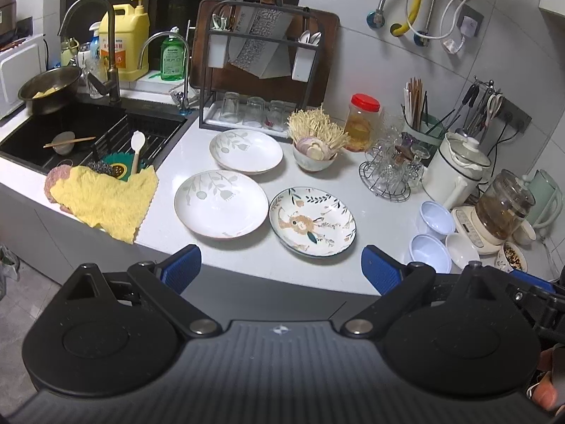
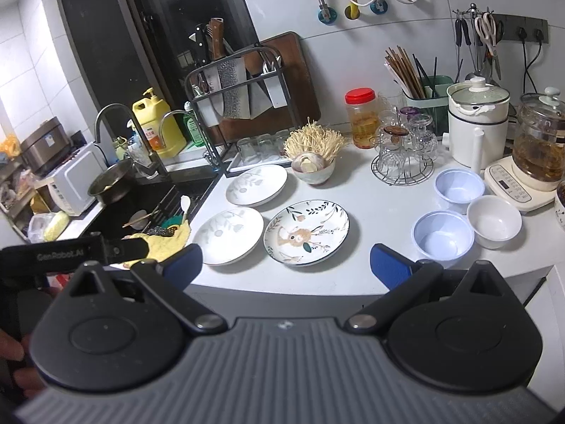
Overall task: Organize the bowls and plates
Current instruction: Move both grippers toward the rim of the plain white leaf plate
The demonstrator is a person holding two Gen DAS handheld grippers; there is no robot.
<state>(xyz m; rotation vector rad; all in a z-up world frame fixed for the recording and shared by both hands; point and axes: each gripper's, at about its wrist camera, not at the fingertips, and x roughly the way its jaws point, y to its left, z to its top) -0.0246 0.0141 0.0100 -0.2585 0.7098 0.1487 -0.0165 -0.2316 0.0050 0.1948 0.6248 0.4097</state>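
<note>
Three plates lie on the white counter (image 1: pixel 381 208): a white leaf-print plate at the back (image 1: pixel 246 151) (image 2: pixel 256 184), a second white plate in front of it (image 1: pixel 221 203) (image 2: pixel 233 235), and a floral plate (image 1: pixel 312 221) (image 2: pixel 306 232) to their right. Two pale blue bowls (image 1: pixel 437 215) (image 2: pixel 459 185), (image 1: pixel 430 251) (image 2: pixel 444 239) and a white bowl (image 1: pixel 462 250) (image 2: pixel 493 221) stand at the right. My left gripper (image 1: pixel 280 268) is open and empty, short of the counter edge. My right gripper (image 2: pixel 286 265) is open and empty, also short of the edge.
A black sink (image 1: pixel 88 130) with a yellow cloth (image 1: pixel 106 198) on its rim lies to the left. A knife rack (image 1: pixel 261 67), a bowl of enoki mushrooms (image 1: pixel 314 141), a red-lidded jar (image 1: pixel 362 122), a glass stand (image 1: pixel 392 169) and kettles (image 1: pixel 459 166) line the back.
</note>
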